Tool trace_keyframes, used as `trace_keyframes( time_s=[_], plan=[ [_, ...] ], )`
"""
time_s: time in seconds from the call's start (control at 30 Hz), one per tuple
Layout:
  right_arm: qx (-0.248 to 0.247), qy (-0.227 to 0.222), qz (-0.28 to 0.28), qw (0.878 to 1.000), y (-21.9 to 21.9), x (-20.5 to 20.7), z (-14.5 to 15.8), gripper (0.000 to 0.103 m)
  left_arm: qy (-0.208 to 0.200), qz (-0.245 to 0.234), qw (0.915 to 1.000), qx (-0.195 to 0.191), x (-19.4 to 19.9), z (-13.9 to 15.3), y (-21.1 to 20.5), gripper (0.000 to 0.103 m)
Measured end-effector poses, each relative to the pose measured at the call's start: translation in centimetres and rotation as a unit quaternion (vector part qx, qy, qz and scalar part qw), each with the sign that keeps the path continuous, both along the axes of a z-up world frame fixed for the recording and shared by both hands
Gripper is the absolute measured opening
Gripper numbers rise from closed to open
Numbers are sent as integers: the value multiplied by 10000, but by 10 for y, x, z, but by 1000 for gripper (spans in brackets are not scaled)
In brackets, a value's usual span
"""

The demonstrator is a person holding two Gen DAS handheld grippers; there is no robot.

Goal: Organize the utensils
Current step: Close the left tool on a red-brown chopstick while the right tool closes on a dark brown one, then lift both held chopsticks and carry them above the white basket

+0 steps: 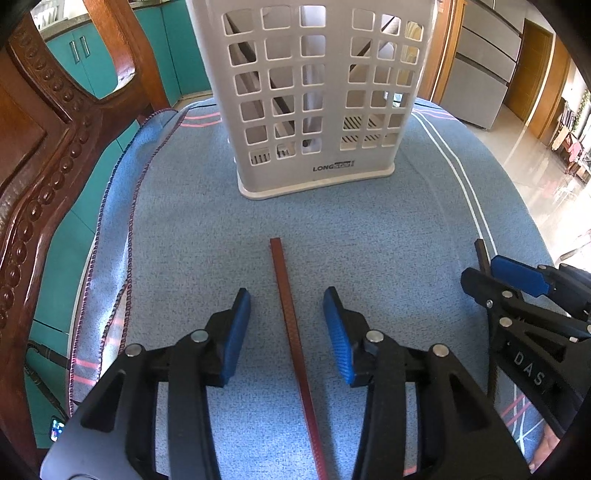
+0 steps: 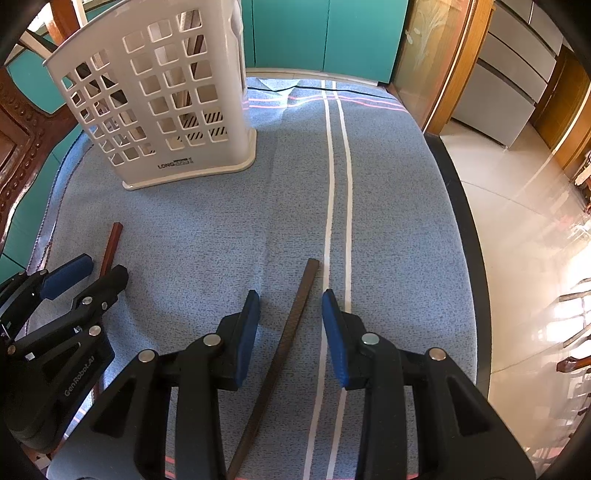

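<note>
A reddish-brown chopstick lies flat on the blue cloth, between the open fingers of my left gripper; it also shows in the right wrist view. A dark brown chopstick lies between the open fingers of my right gripper; its tip shows in the left wrist view. Neither stick is gripped. A white slotted utensil holder stands upright ahead of both grippers, with several sticks inside; it also shows in the right wrist view. The right gripper shows at the right of the left wrist view.
The blue cloth with white stripes covers the table. A carved wooden chair stands at the left. The table's edge drops to a tiled floor on the right. Teal cabinets are behind.
</note>
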State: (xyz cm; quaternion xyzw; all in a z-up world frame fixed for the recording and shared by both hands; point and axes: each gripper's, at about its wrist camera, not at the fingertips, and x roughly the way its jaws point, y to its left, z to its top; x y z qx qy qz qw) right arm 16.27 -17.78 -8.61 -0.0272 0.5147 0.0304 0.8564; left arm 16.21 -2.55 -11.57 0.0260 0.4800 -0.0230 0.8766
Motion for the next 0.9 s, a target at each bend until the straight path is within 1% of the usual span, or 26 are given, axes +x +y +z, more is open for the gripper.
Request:
trace_keyframes(
  time_s=[0.07, 0.1, 0.13, 0.17, 0.23, 0.33, 0.4, 0.5, 0.57, 0.7, 0.77, 0.8, 0.83, 0.87, 0.9],
  plan=[
    [74, -11, 2, 10000, 0, 0, 0, 25, -24, -36, 10000, -16, 0, 0, -2, 41],
    [101, -14, -9, 9999, -1, 0, 0, 20, -29, -90, 9999, -71, 1, 0, -2, 35],
    [153, -9, -26, 9999, -2, 1, 0, 13, -23, -130, 9998, -113, 1, 0, -3, 28],
    [219, 1, -30, 9998, -3, 1, 1, 12, -23, -178, 9997, -136, 1, 1, -5, 25],
    [348, 5, -21, 9994, -5, 1, 1, 10, -56, -271, 9995, -120, 0, 1, -10, 10],
    [492, -48, 61, 9988, -4, 0, 4, 7, -88, -274, 9995, -116, -1, 2, -13, 8],
    [550, -171, 66, 9983, -5, -3, 10, 7, -94, -227, 9995, -205, -1, 3, -12, 7],
    [754, -382, 56, 9964, -11, -8, 25, 7, -345, -143, 9991, -181, -7, 18, -8, 7],
    [872, -546, 99, 9946, -15, -13, 41, 7, -608, -119, 9978, -231, -16, 36, -3, 7],
    [1194, -1054, 357, 9866, -23, -35, 90, 7, -1103, -258, 9923, -510, -41, 83, 6, 7],
    [1354, -1349, 464, 9805, -26, -47, 116, 7, -1422, -344, 9867, -707, -57, 113, 12, 7],
    [1405, -1466, 499, 9779, -27, -50, 125, 7, -1627, -376, 9821, -874, -67, 133, 18, 7],
    [1483, -1644, 564, 9736, -29, -59, 141, 7, -1750, -393, 9790, -973, -72, 145, 21, 7],
    [1530, -1738, 599, 9710, -28, -63, 150, 7, -1924, -426, 9744, -1081, -79, 162, 26, 7],
    [1627, -1889, 648, 9662, -29, -68, 164, 7, -2164, -458, 9679, -1191, -87, 183, 31, 7]
  ],
)
